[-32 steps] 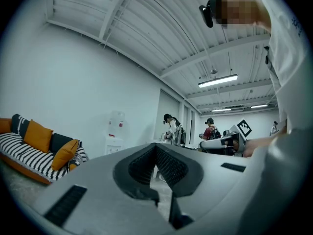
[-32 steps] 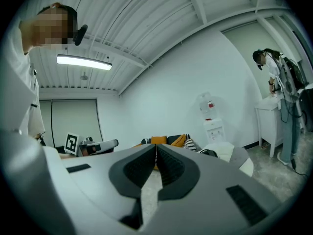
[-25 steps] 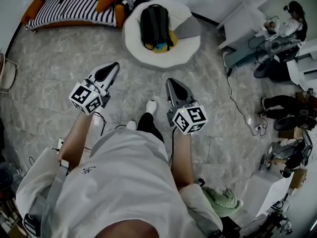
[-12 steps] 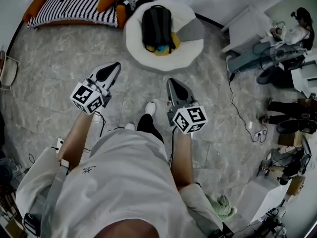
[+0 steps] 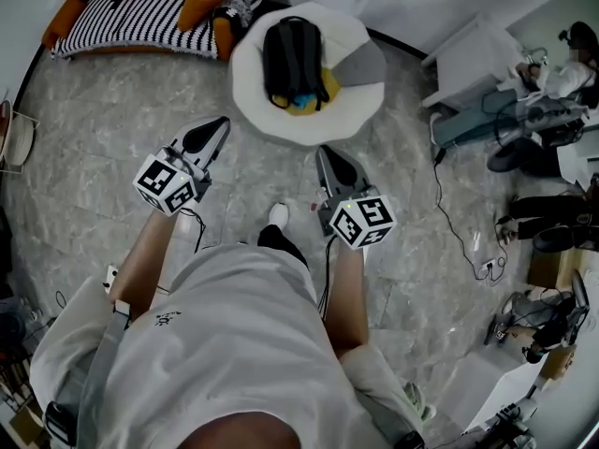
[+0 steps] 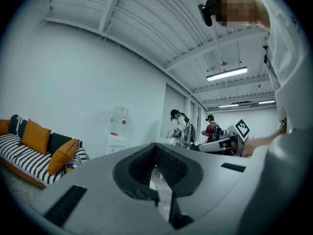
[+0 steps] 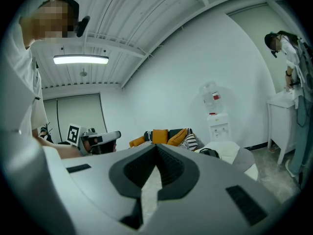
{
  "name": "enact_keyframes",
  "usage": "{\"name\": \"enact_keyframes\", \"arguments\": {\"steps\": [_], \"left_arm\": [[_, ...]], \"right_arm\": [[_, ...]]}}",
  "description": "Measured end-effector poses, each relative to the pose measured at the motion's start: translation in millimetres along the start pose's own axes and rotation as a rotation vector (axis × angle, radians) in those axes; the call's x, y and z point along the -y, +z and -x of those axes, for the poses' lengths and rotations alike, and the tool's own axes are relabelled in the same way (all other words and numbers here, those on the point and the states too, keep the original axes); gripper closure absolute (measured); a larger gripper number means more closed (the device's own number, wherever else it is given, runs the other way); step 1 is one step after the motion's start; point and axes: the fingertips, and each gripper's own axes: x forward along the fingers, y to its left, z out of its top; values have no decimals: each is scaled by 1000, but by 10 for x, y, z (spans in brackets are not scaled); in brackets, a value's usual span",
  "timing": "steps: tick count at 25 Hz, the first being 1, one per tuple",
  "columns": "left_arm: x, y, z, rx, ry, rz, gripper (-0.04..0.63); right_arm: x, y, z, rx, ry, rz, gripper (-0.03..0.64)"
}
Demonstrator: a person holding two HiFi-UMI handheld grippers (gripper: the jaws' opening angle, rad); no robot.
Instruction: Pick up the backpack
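While the black fabric backpack (image 5: 293, 56) lies on the round white beanbag seat (image 5: 281, 120) at top centre, the left gripper (image 5: 216, 126) and right gripper (image 5: 328, 154), mid-frame below it, both have jaws closed together, empty.

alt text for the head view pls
Seen from above, a person holds a shut, empty tool in each hand, left tool and right tool, both pointed toward a black backpack on a round white cushion. A striped sofa stands upper left.
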Motion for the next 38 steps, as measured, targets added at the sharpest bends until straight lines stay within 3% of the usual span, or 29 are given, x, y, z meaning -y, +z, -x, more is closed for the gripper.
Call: {"name": "enact_keyframes", "arguments": {"steps": [21,38], "left_arm": [[-96,-79,-1254,-43,76,-15,592],[-130,-91,-1710,-77,55,-38,592]], "right_arm": [[1294,174,-323,-30,88,-10,609],[1652,178,-415,-16,104,-58,609]]}}
